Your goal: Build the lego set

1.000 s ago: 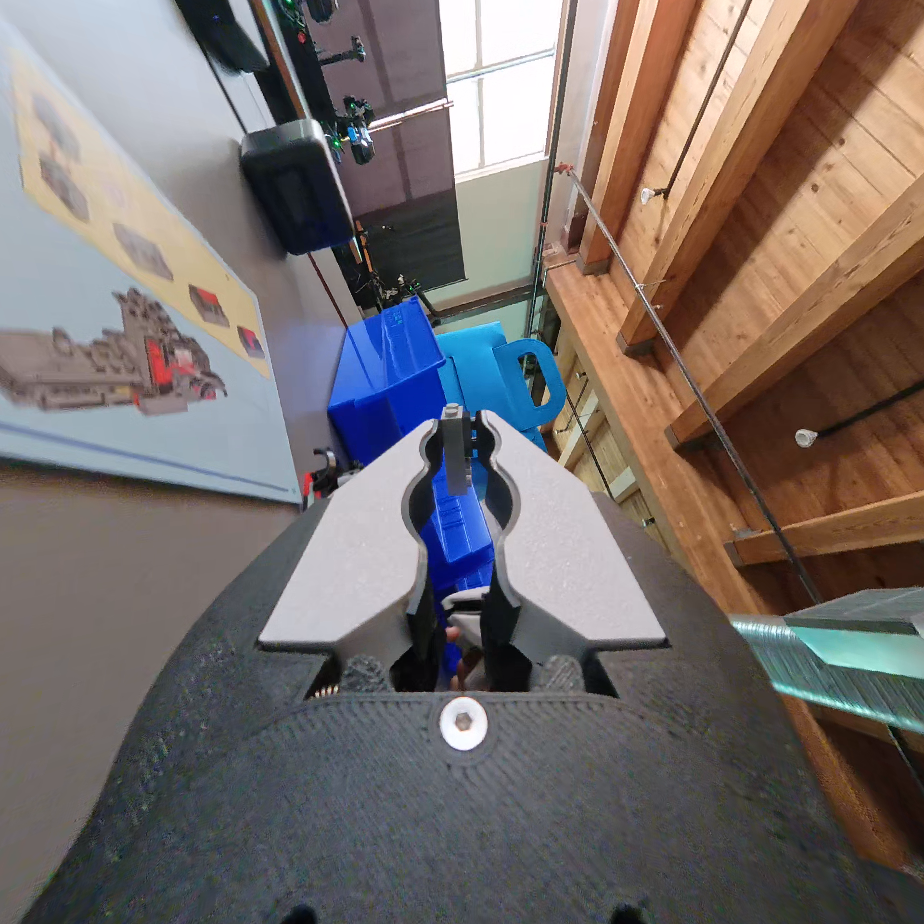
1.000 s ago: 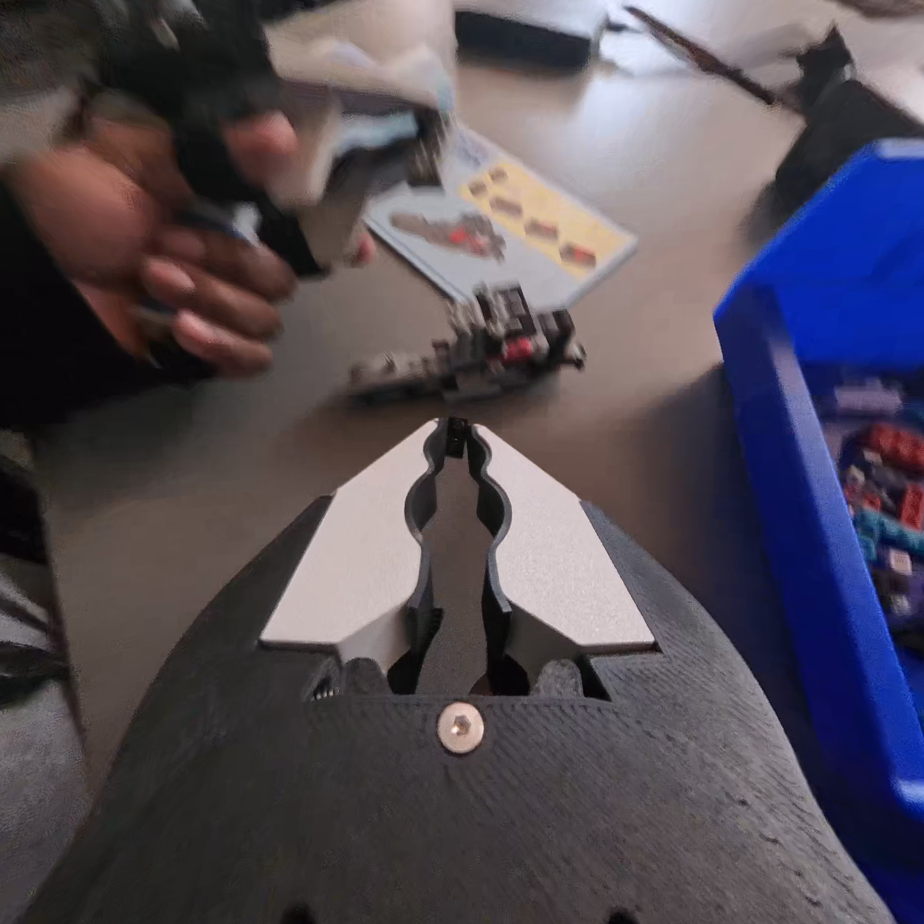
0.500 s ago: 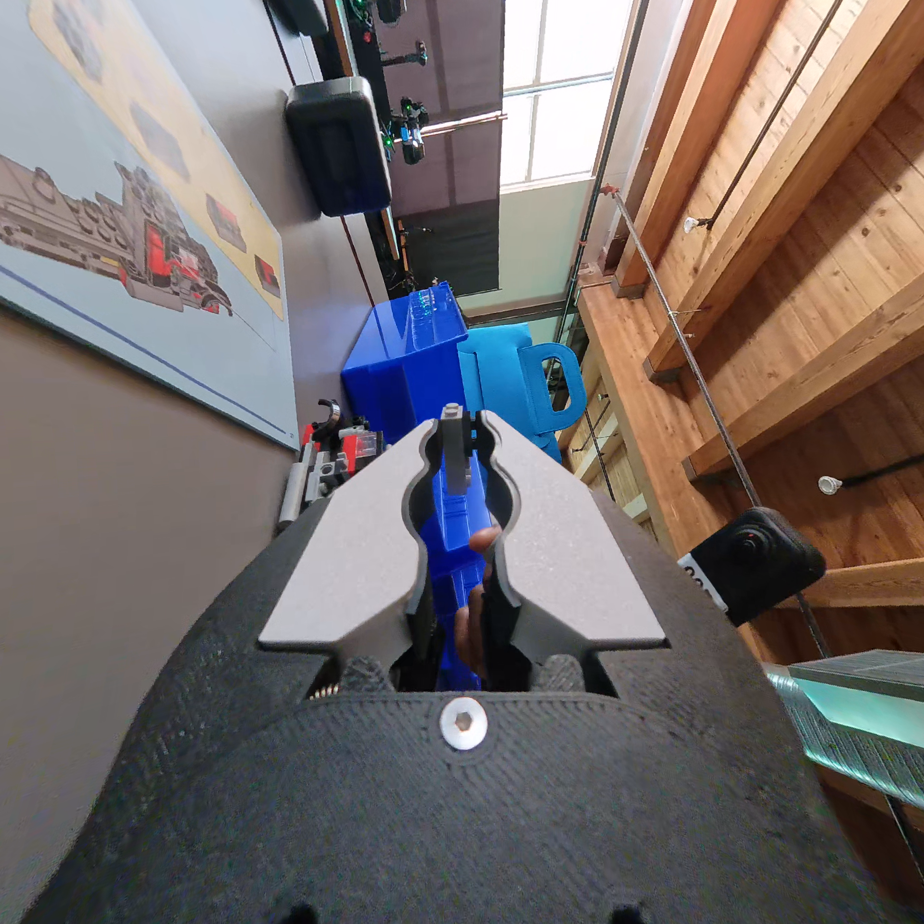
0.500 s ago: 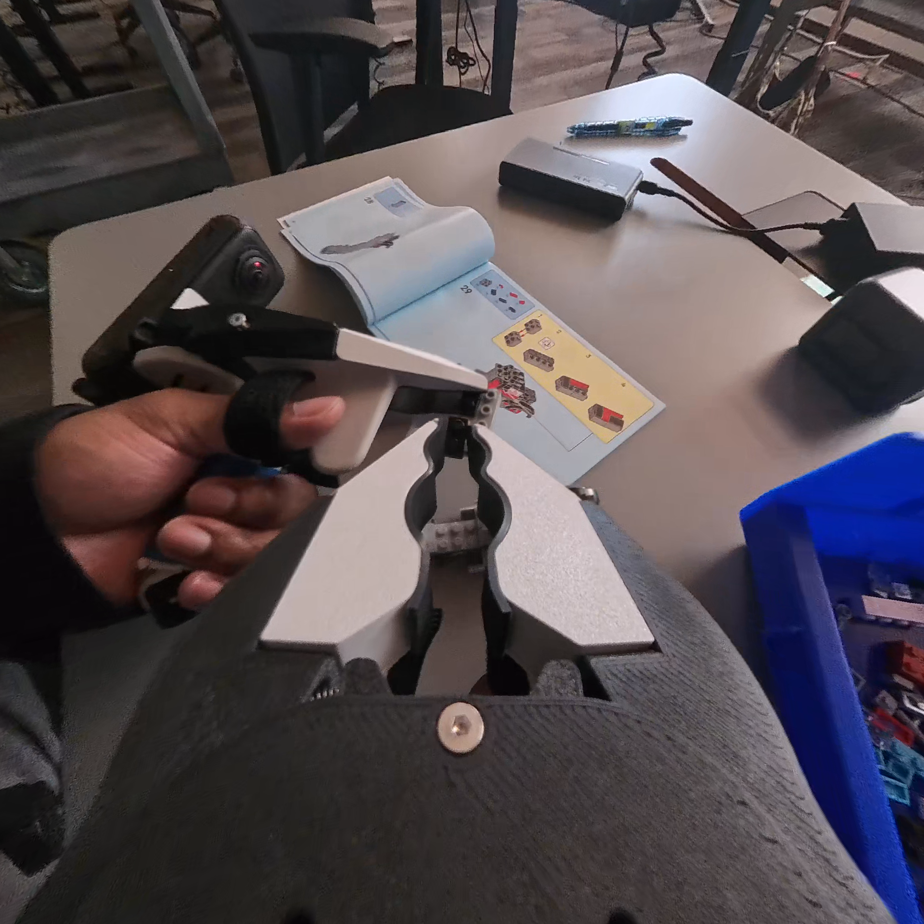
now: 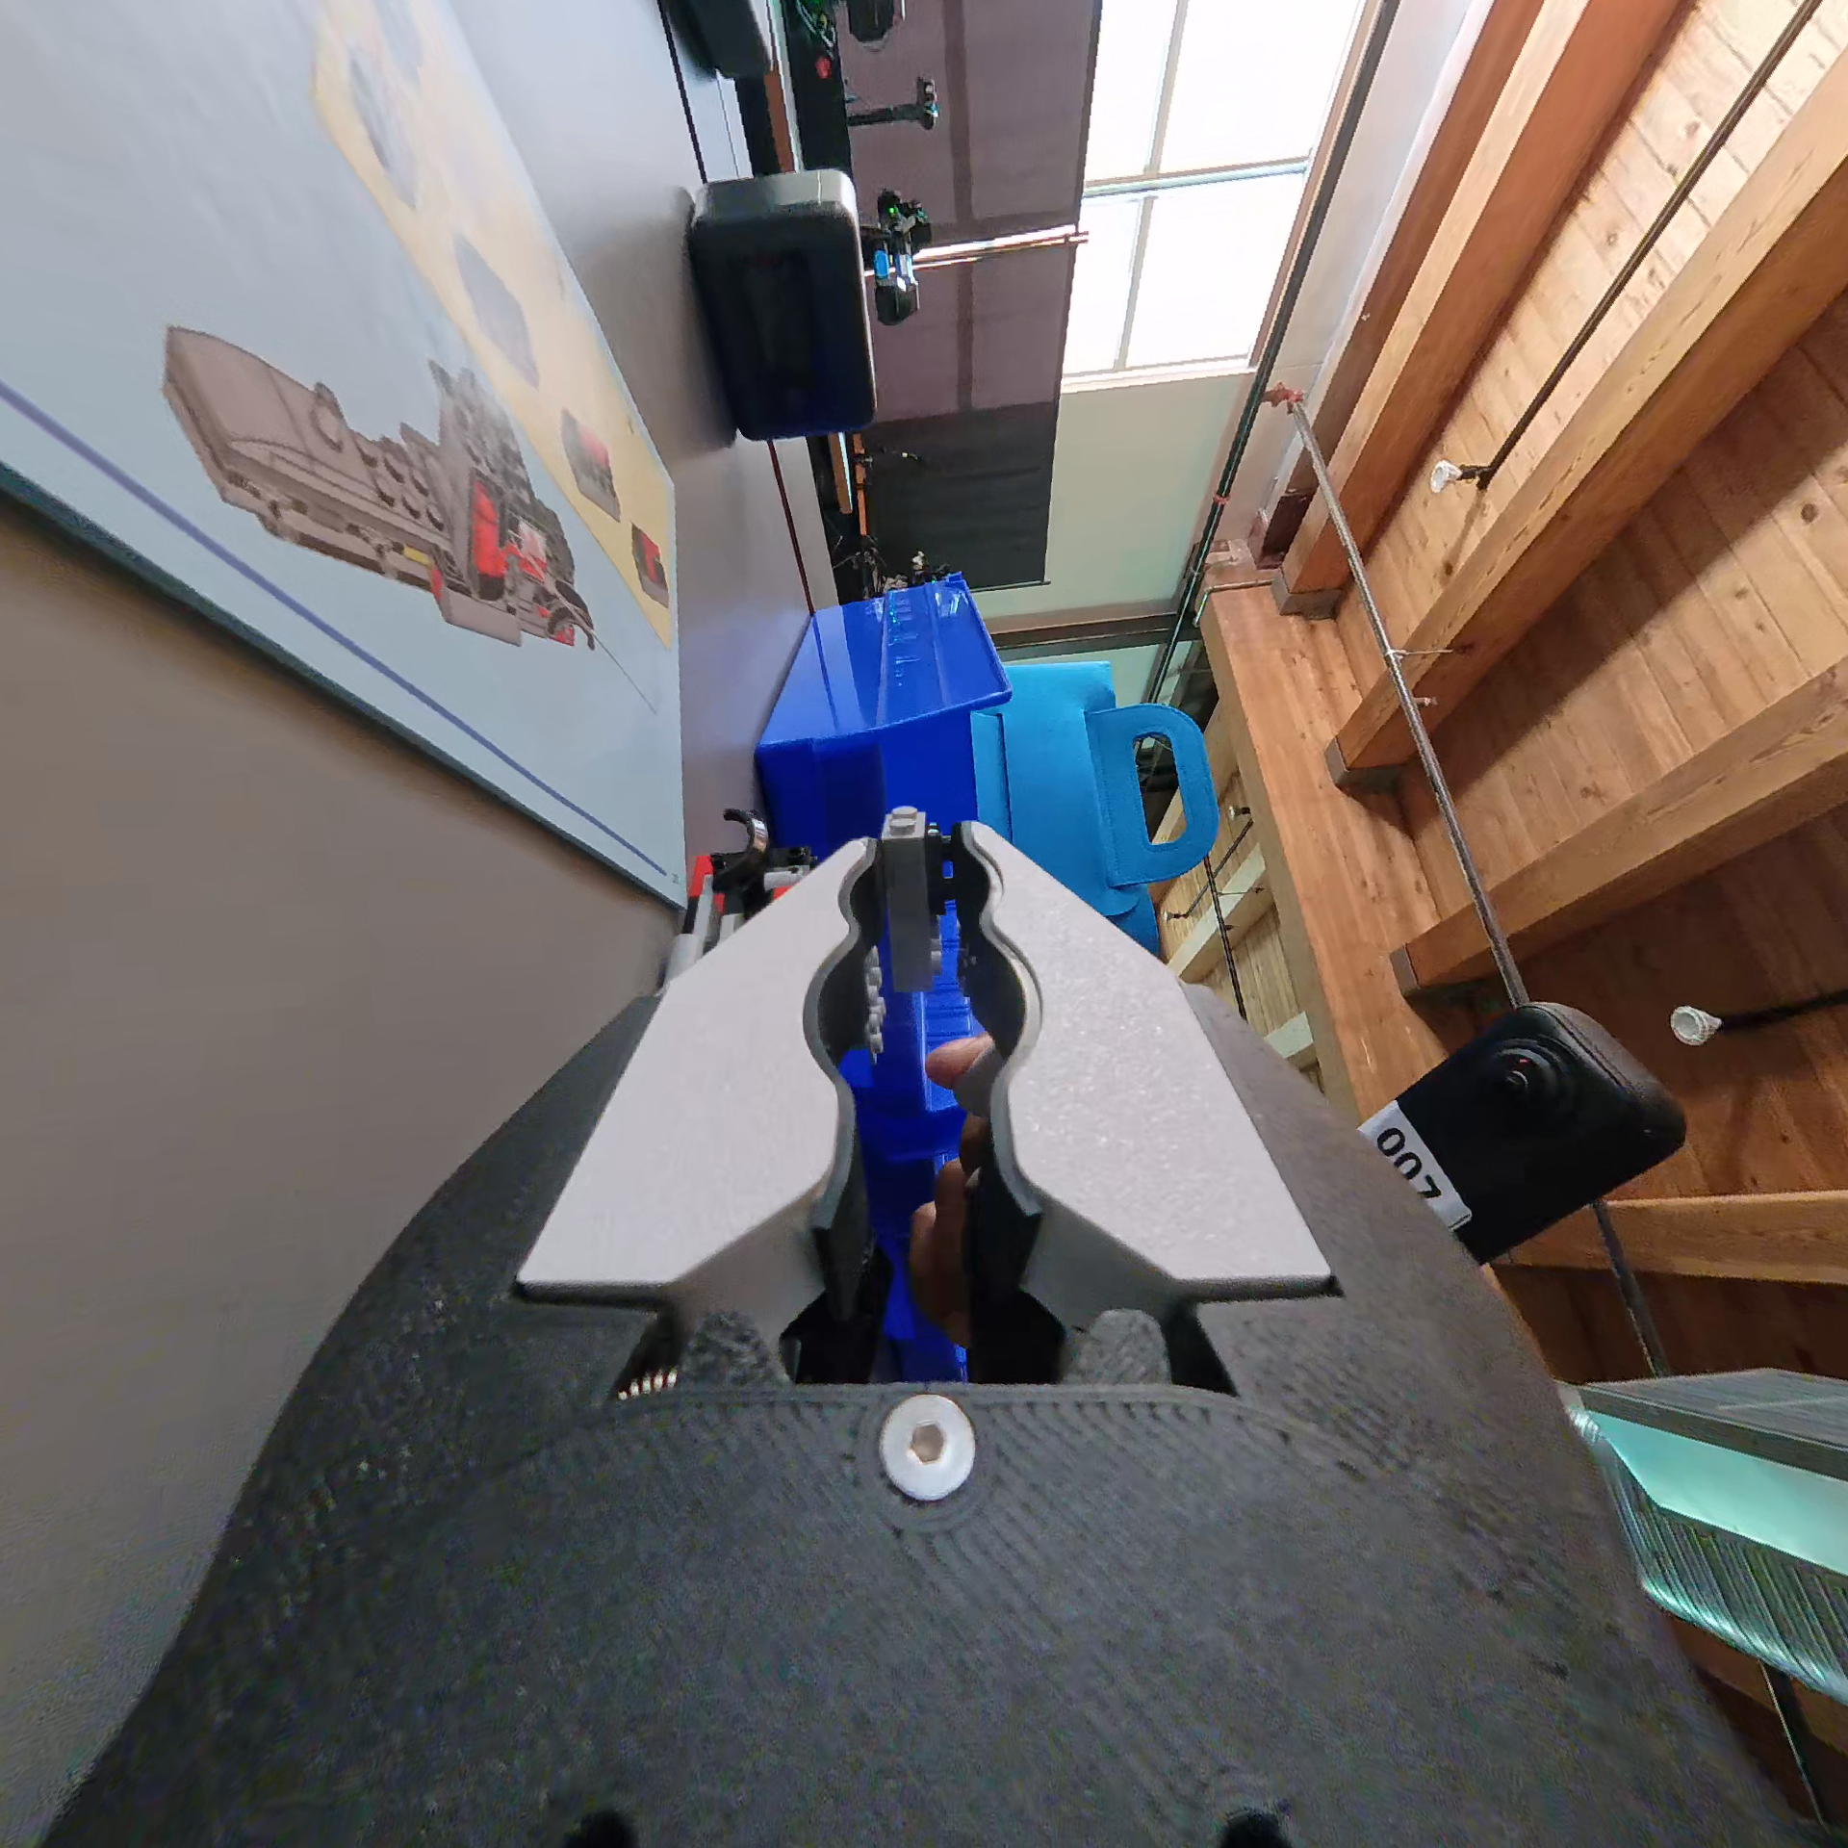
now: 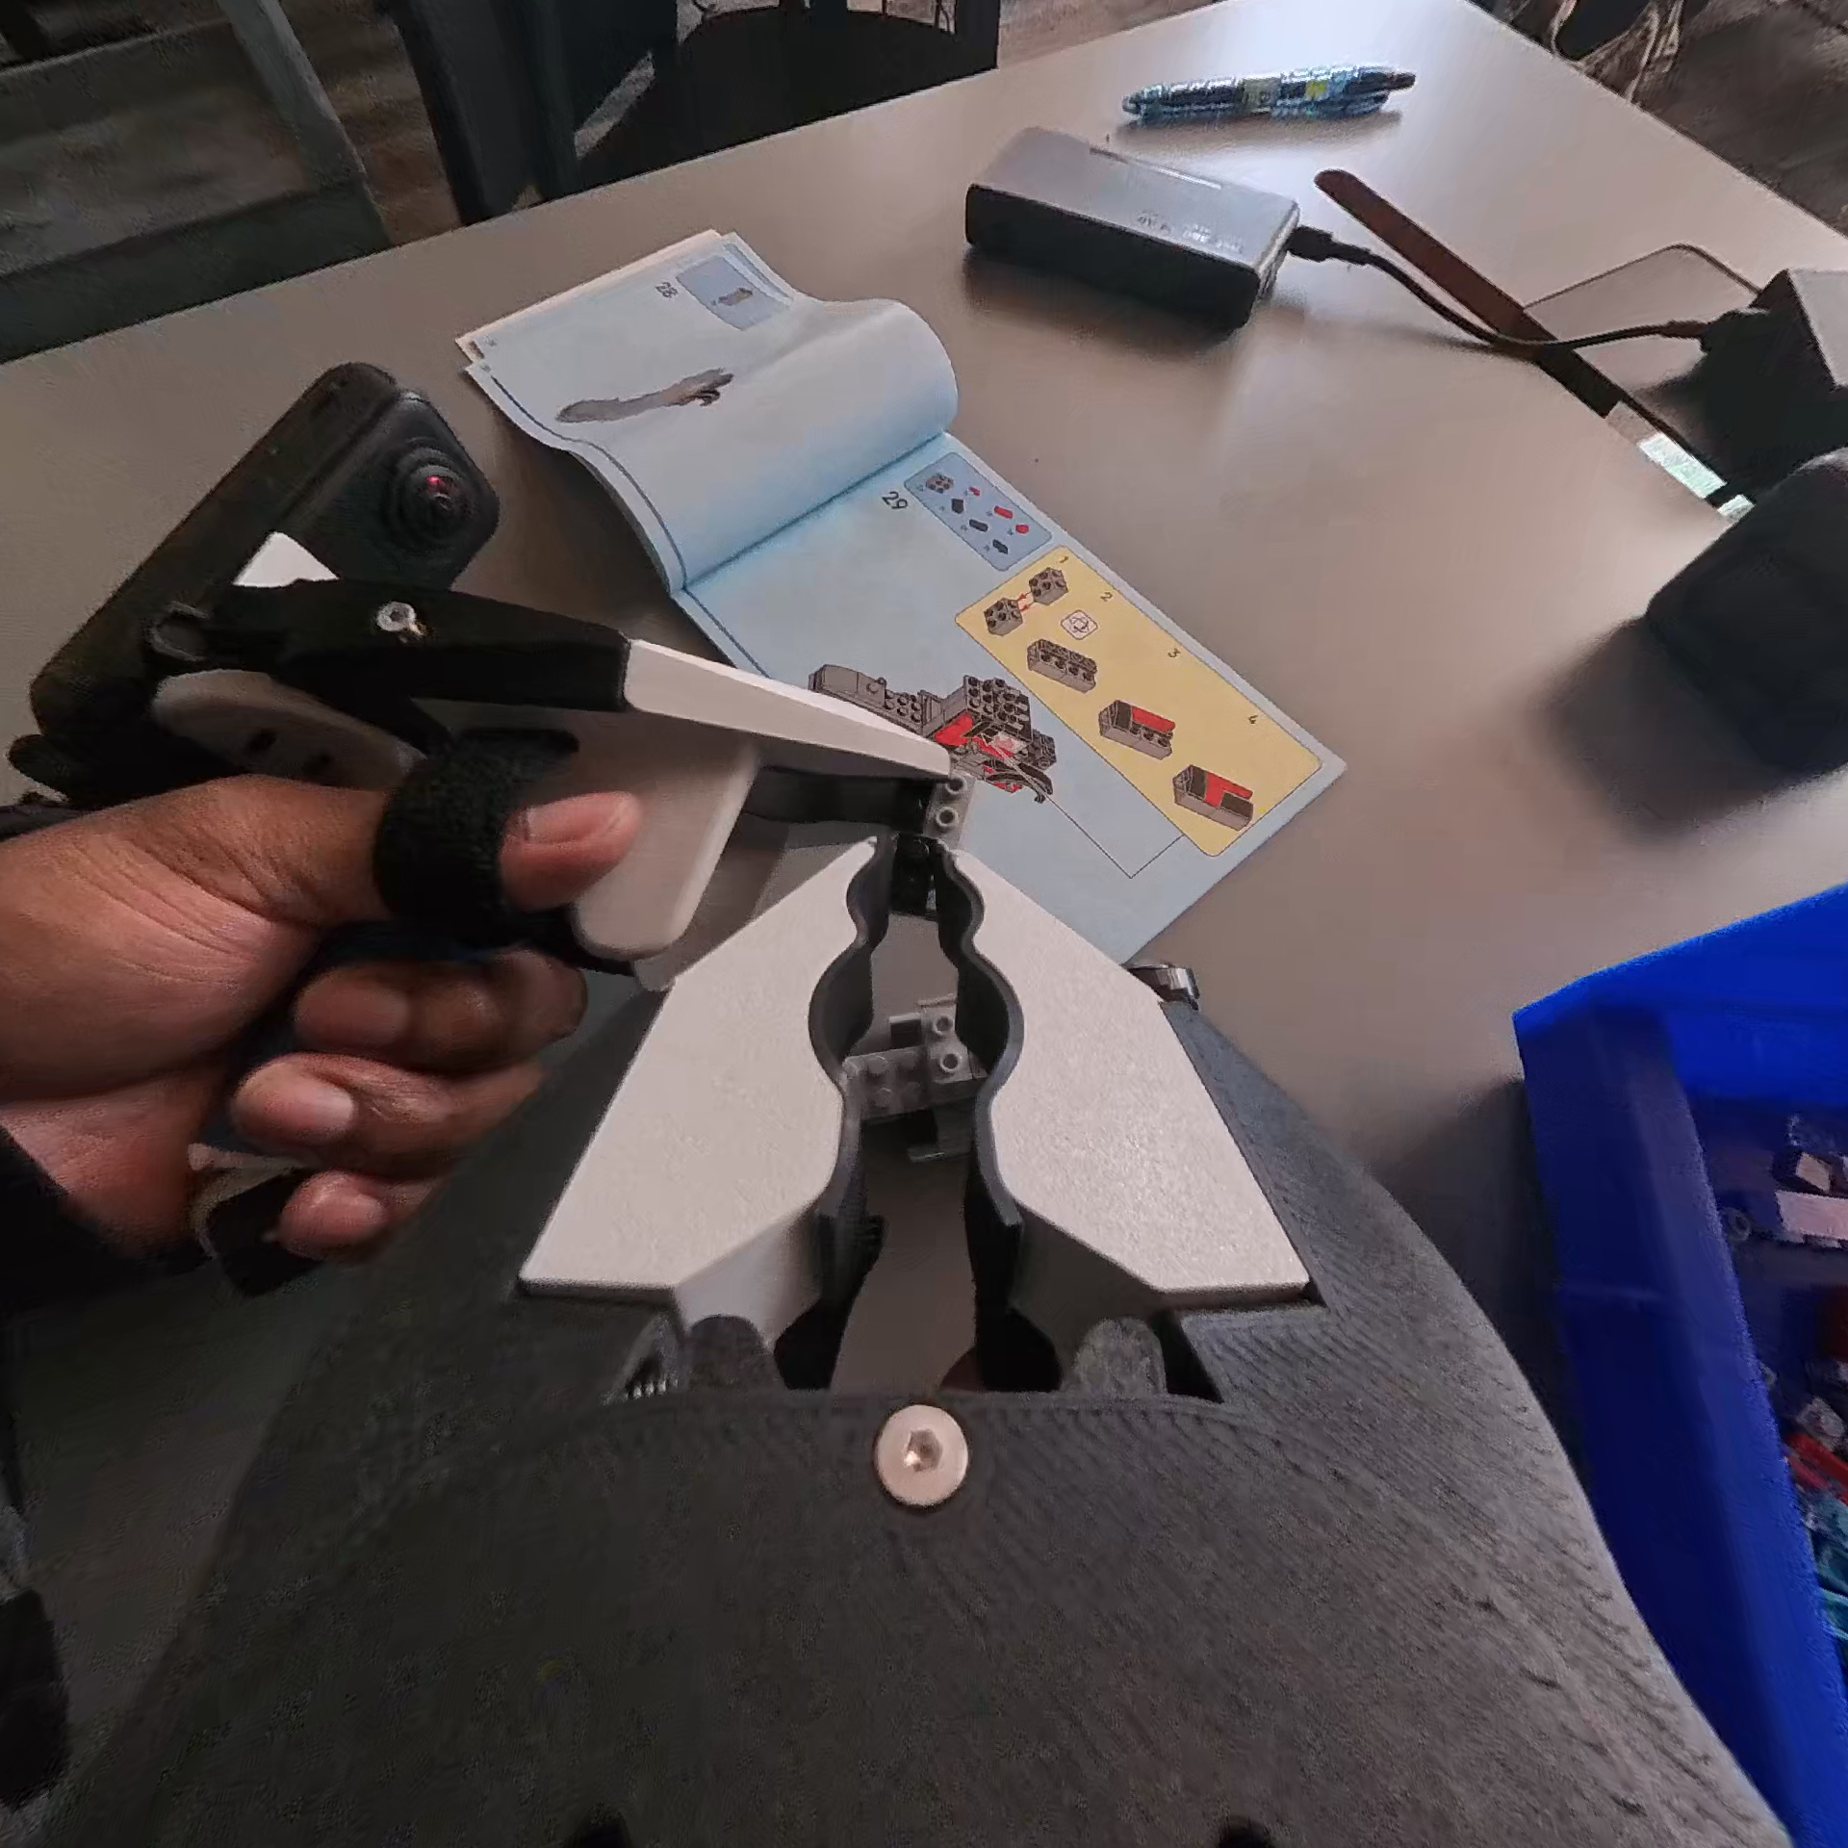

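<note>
Grey table (image 6: 1350, 560) held the booklet (image 6: 800, 480) — left gripper (image 5: 915, 850) clamped a grey brick (image 5: 908, 900), right gripper (image 6: 912, 868) pinched a black piece (image 6: 910, 880); joining them needed studs aligned.

Grey table (image 6: 1300, 600) — booklet (image 6: 850, 520), blue bin (image 6: 1650, 1250), pen (image 6: 1270, 92).

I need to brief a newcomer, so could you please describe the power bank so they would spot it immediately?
Start at the open instruction booklet on the grey table. Just beyond its far right side lies the power bank, a flat dark slab. Unlike the pen behind it, it has a cable plugged into its right end.
</note>
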The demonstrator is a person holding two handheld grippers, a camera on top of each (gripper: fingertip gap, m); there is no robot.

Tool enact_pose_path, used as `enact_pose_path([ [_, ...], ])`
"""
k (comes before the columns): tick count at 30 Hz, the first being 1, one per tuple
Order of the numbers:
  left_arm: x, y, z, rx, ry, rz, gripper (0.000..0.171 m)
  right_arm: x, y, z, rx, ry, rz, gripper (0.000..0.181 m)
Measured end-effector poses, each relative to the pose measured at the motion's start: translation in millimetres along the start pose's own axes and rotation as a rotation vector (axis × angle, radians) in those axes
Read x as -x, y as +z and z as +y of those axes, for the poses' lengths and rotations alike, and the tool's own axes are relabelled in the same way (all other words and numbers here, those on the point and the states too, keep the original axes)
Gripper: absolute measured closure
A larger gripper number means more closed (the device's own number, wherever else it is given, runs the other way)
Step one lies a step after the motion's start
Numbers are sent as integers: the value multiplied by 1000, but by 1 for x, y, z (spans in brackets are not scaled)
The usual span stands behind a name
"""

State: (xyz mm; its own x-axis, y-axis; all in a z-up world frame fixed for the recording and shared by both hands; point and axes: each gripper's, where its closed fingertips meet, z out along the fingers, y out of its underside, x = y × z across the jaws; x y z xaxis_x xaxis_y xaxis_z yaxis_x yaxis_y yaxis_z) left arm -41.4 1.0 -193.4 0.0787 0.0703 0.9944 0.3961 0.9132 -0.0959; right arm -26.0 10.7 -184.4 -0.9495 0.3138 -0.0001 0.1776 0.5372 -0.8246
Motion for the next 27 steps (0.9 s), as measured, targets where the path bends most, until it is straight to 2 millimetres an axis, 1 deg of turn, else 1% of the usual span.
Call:
enact_pose_path([
  [9,2,-3,3,5,-8,-7,158,6,5,1,17,-3,19,173],
  [22,4,-3,6,5,-32,-16,158,5,8,4,32,-2,50,171],
  [27,4,-3,4,3,-48,-13,158,4,8,2,16,8,54,164],
])
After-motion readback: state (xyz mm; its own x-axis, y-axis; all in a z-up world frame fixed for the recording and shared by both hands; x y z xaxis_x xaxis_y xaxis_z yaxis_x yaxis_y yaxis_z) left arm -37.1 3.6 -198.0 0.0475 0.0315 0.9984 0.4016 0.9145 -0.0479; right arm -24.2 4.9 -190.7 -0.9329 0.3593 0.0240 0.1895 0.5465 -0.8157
